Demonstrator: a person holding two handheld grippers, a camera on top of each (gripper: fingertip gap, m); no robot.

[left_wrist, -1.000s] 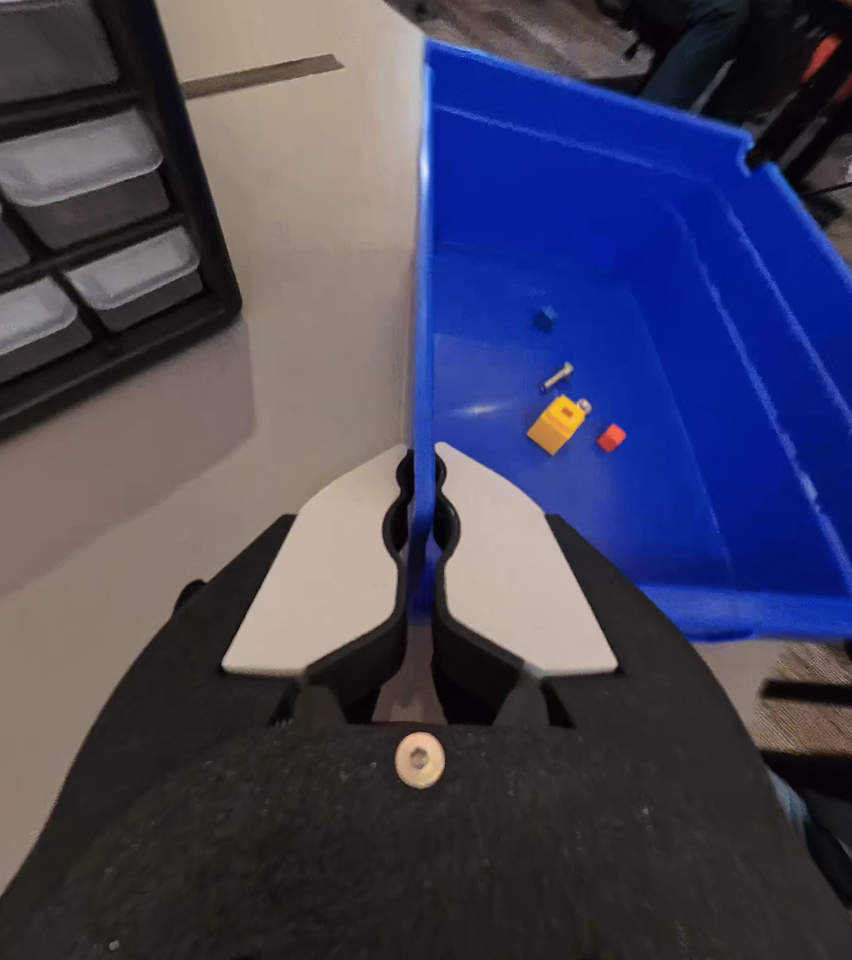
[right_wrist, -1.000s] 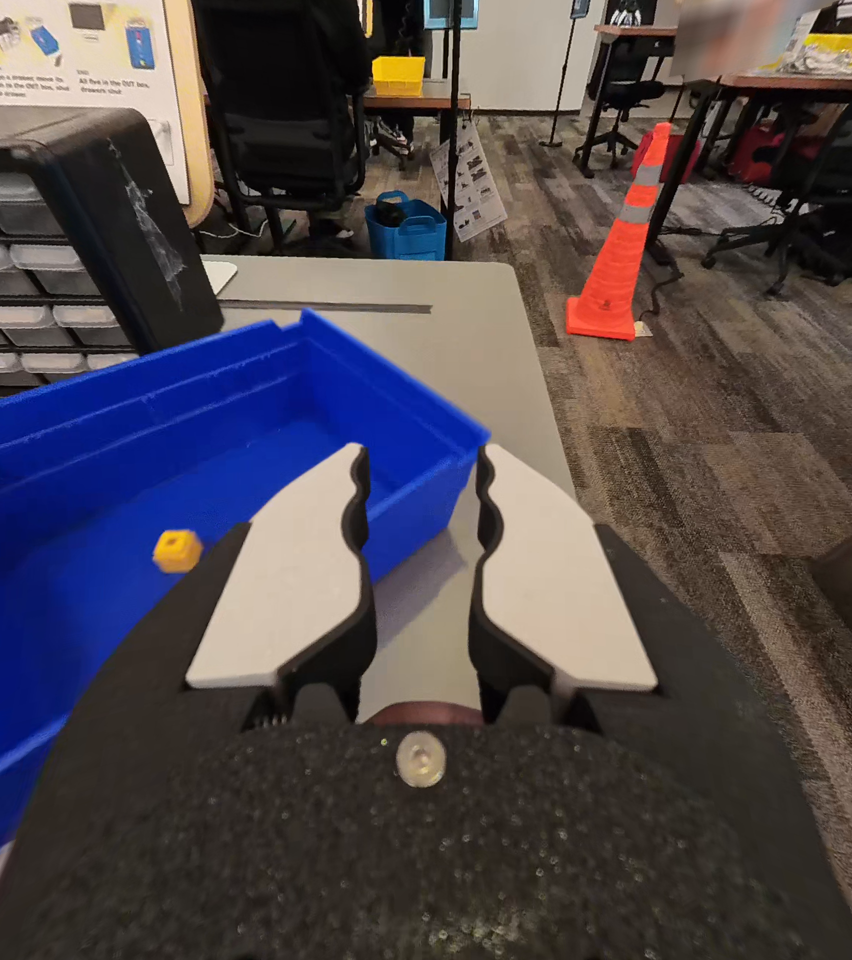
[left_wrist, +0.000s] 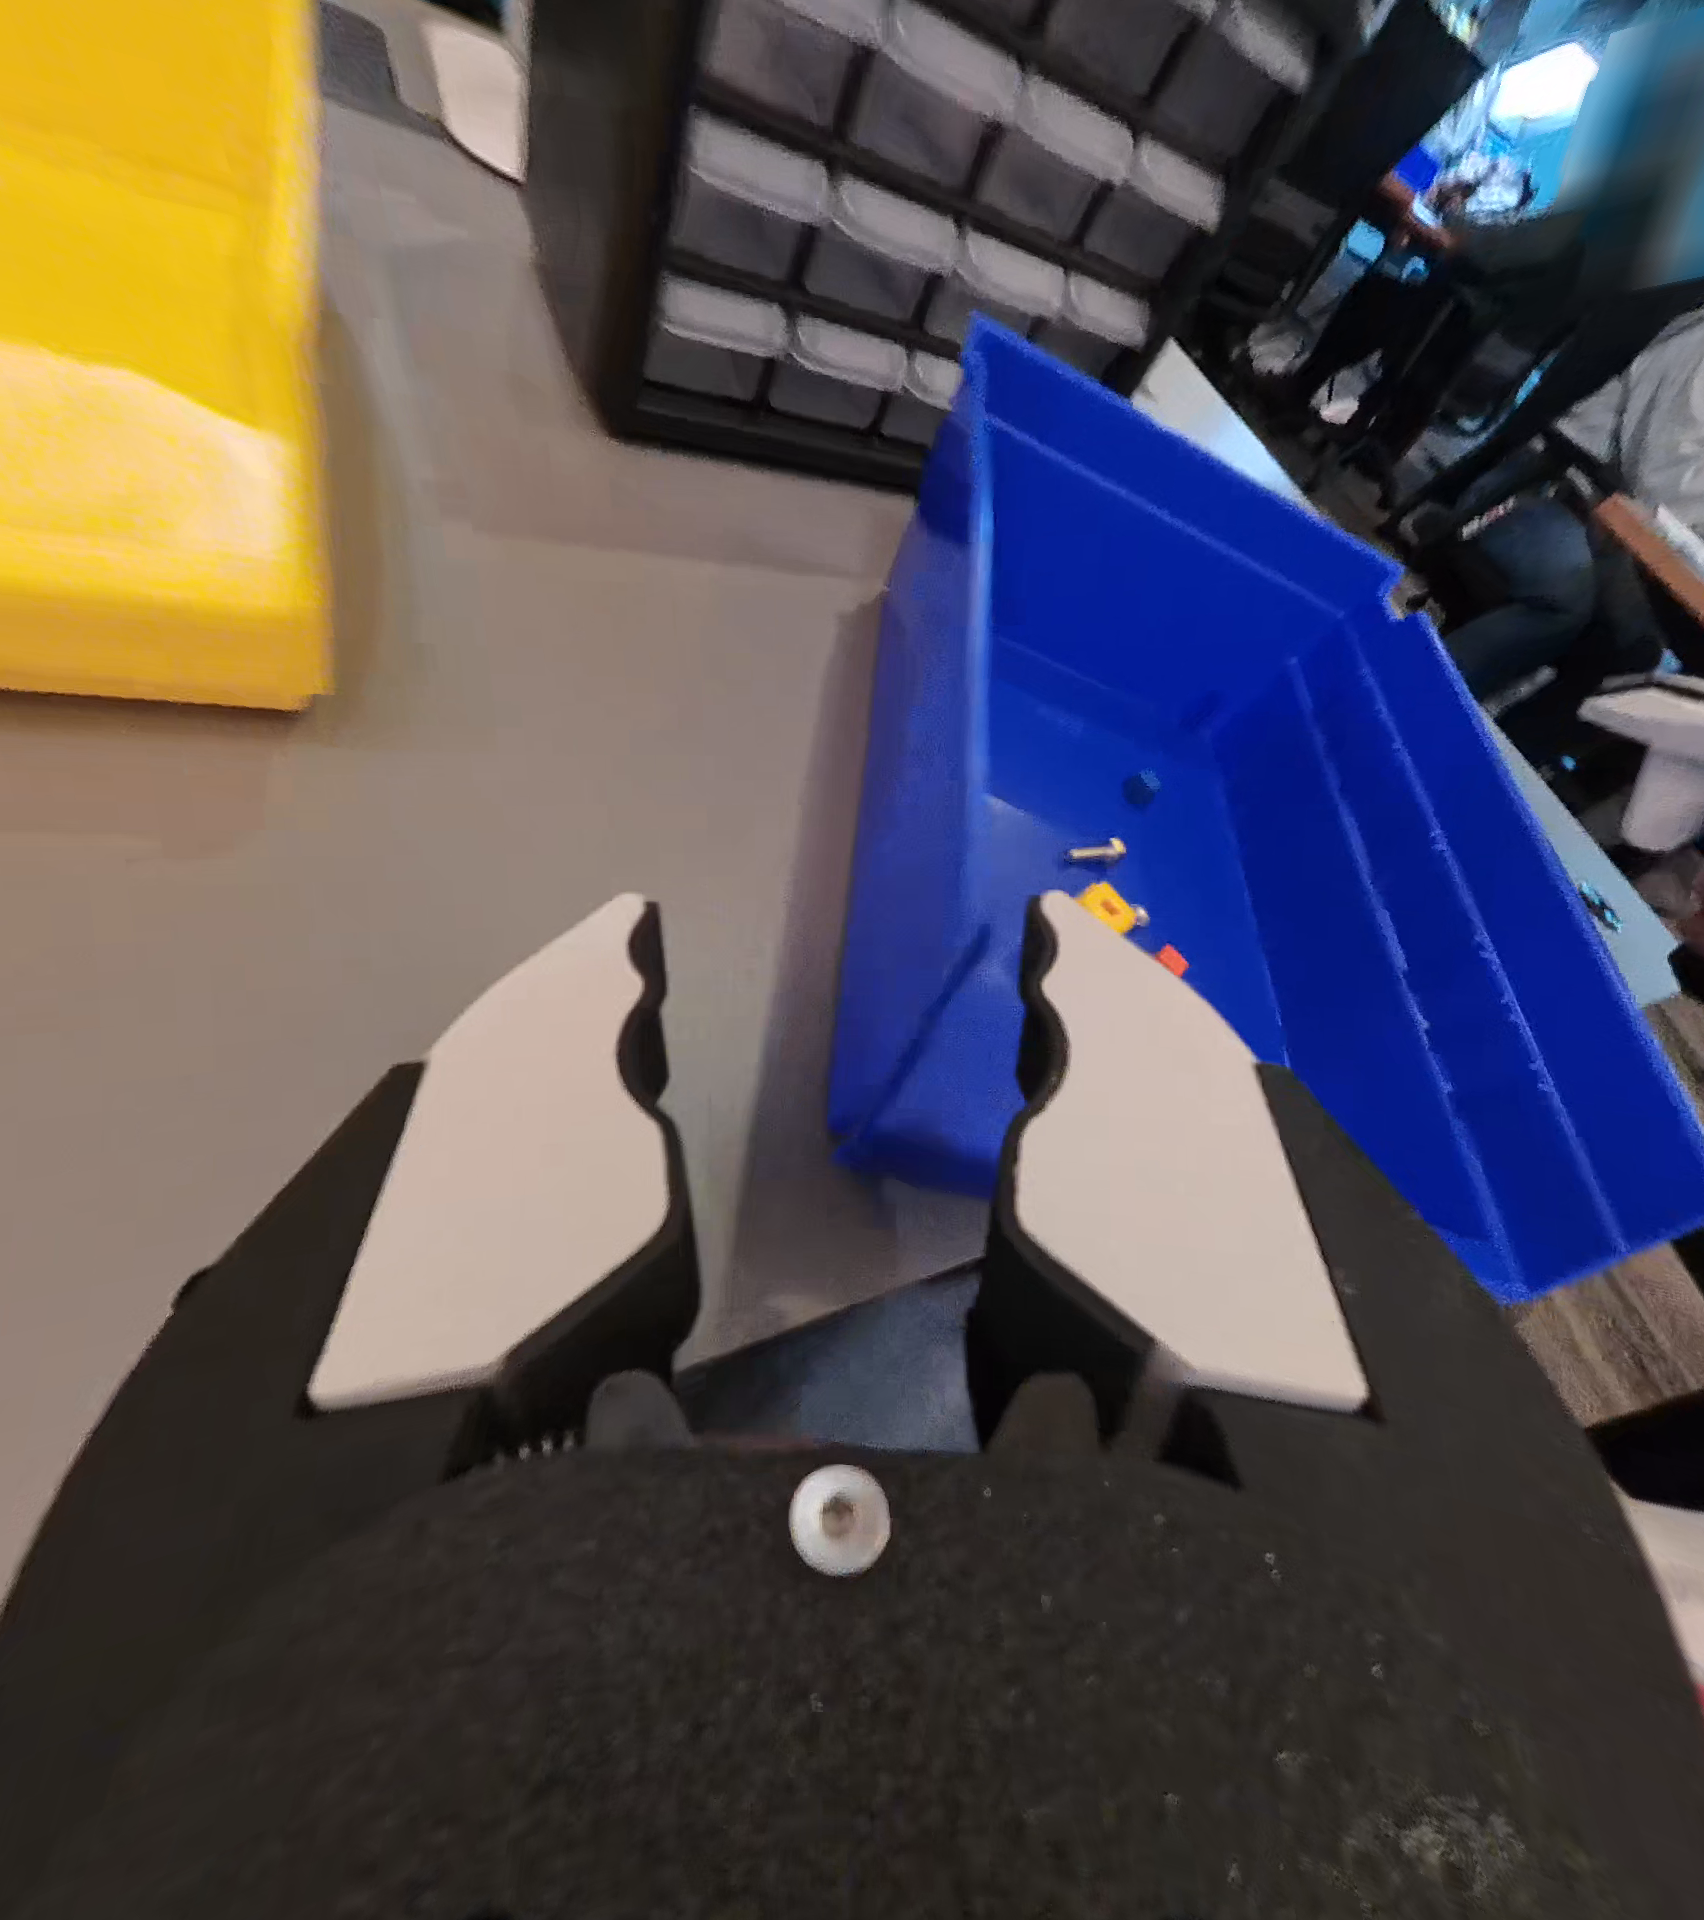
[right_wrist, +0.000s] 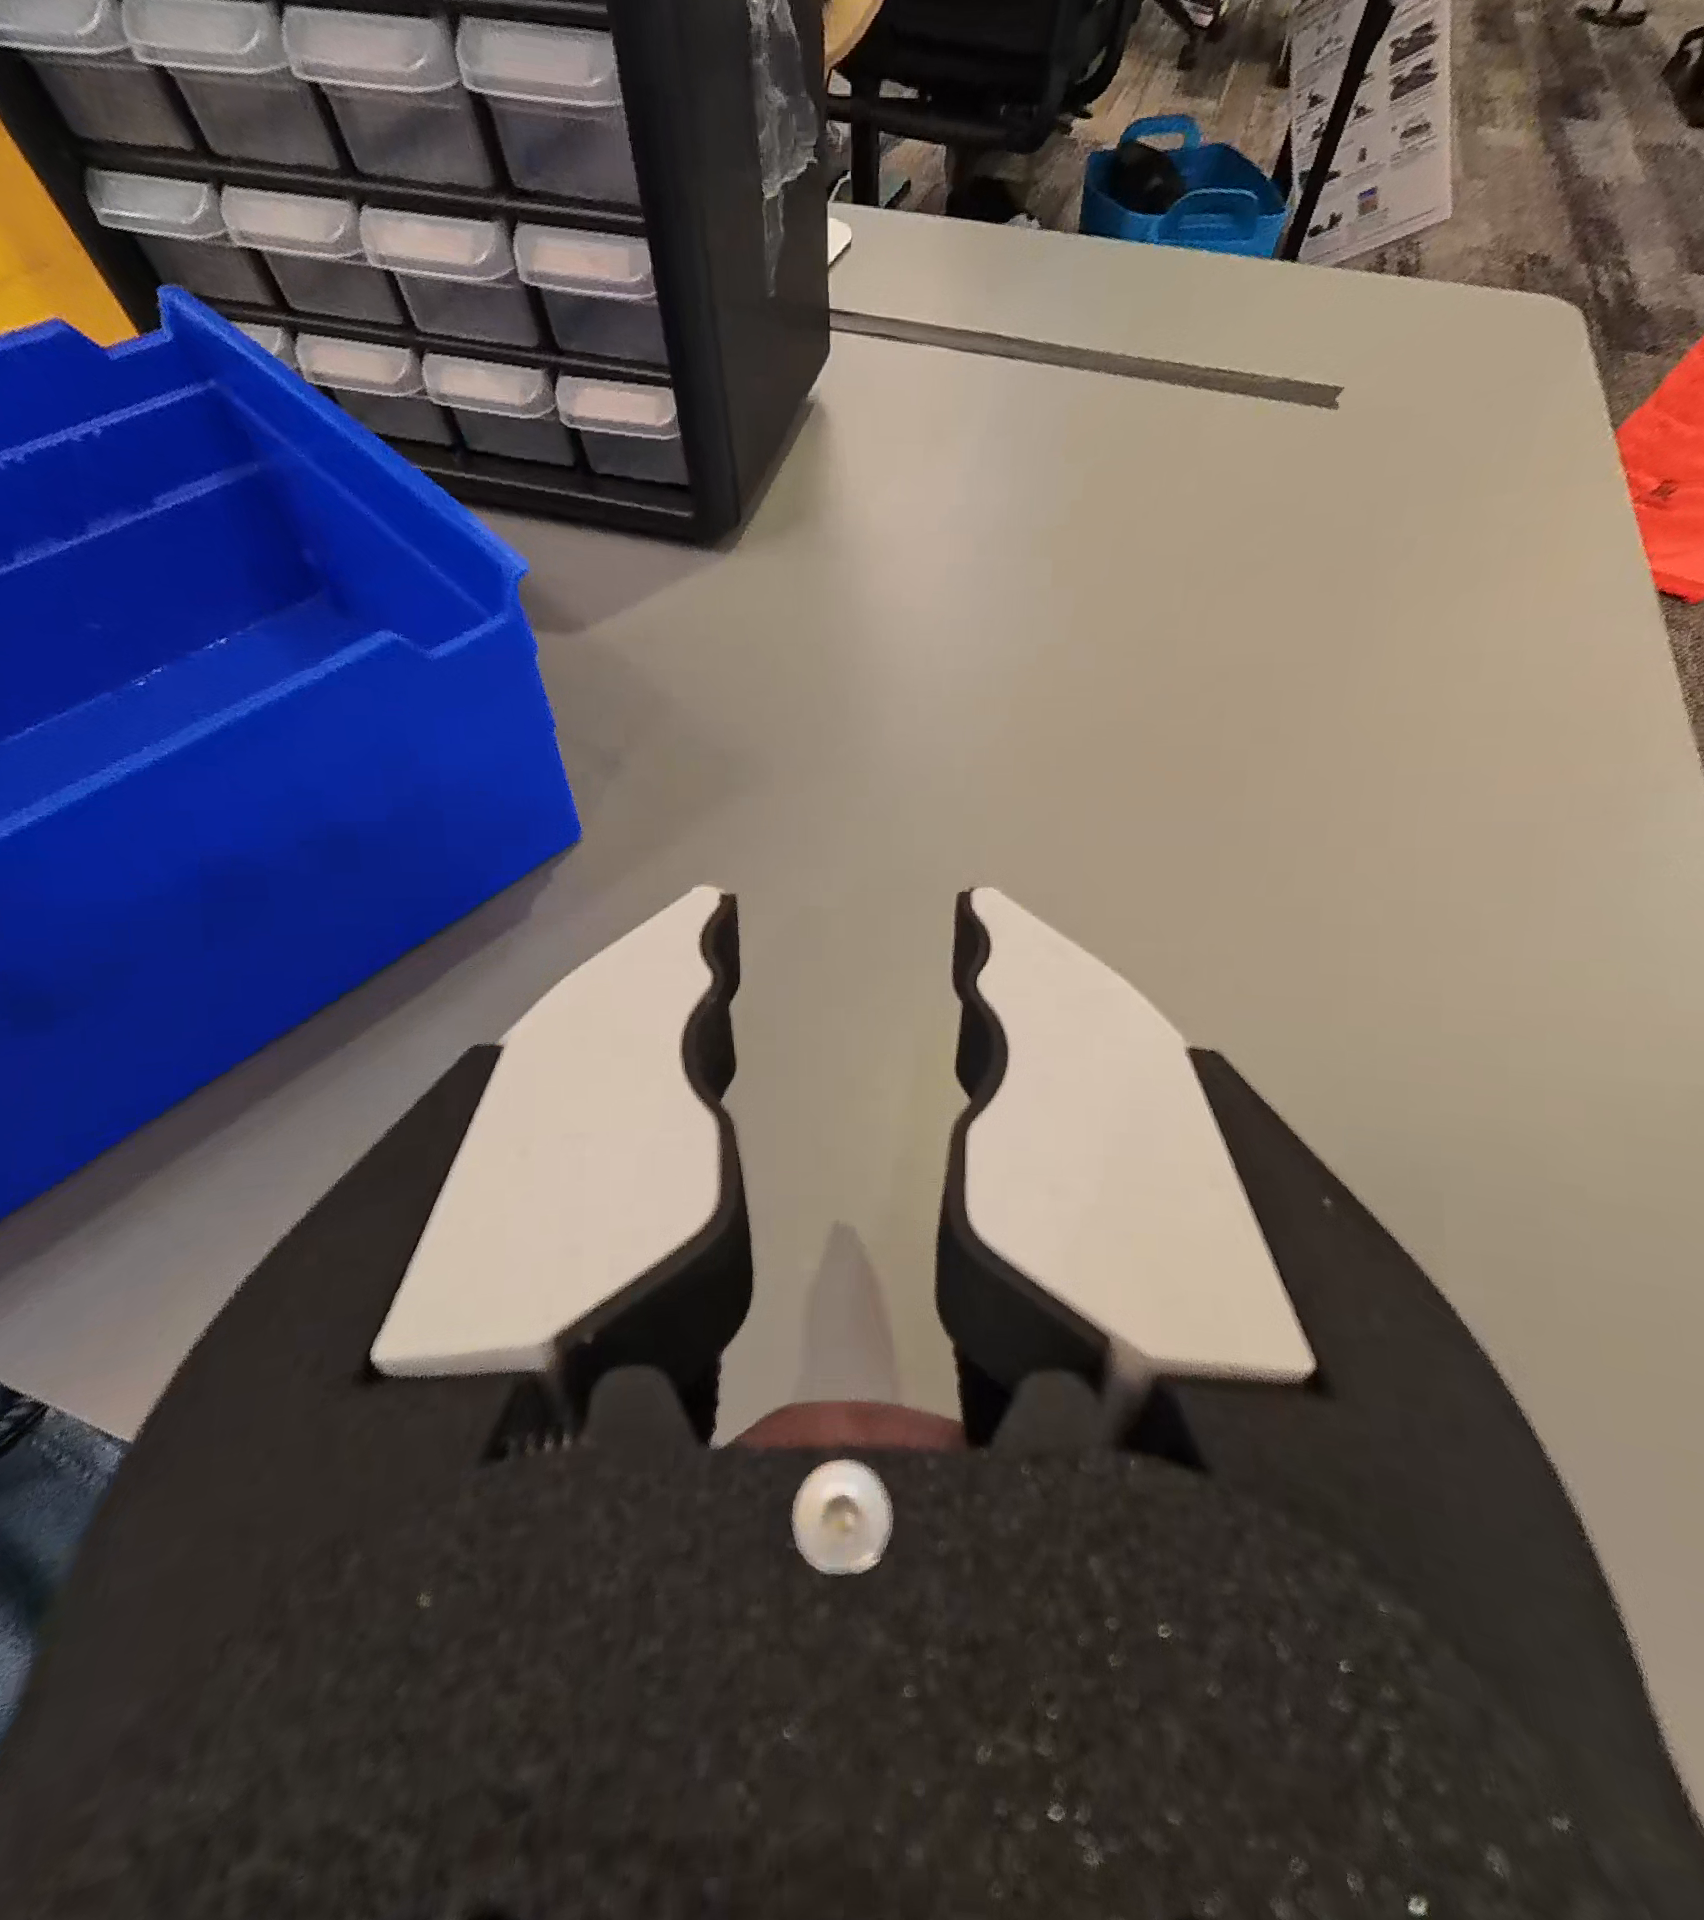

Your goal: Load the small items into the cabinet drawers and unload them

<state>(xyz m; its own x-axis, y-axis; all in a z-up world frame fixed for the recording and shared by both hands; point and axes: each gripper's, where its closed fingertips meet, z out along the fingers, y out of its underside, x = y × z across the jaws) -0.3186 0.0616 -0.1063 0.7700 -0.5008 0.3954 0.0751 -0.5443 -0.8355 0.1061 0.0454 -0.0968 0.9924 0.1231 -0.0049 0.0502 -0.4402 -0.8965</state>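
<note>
The left gripper (left_wrist: pixel 843 920) is spread wide and empty above the grey table (left_wrist: pixel 536 727), just left of the blue bin (left_wrist: pixel 1450 935). On the bin's floor lie a yellow block (left_wrist: pixel 1102 906), a bolt (left_wrist: pixel 1095 852), a small blue cube (left_wrist: pixel 1143 787) and a red cube (left_wrist: pixel 1173 959). The right gripper (right_wrist: pixel 846 906) is also parted and empty over bare table. The black drawer cabinet (right_wrist: pixel 723 312), drawers all closed, stands at the far side.

You have almost nothing readable here. A printed sign (right_wrist: pixel 1373 125) stands on the floor past the tabletop (right_wrist: pixel 1191 665), bearing small pictures and lines of print too fine to make out. The drawer cabinet (right_wrist: pixel 474 239) shows no legible labels.
</note>
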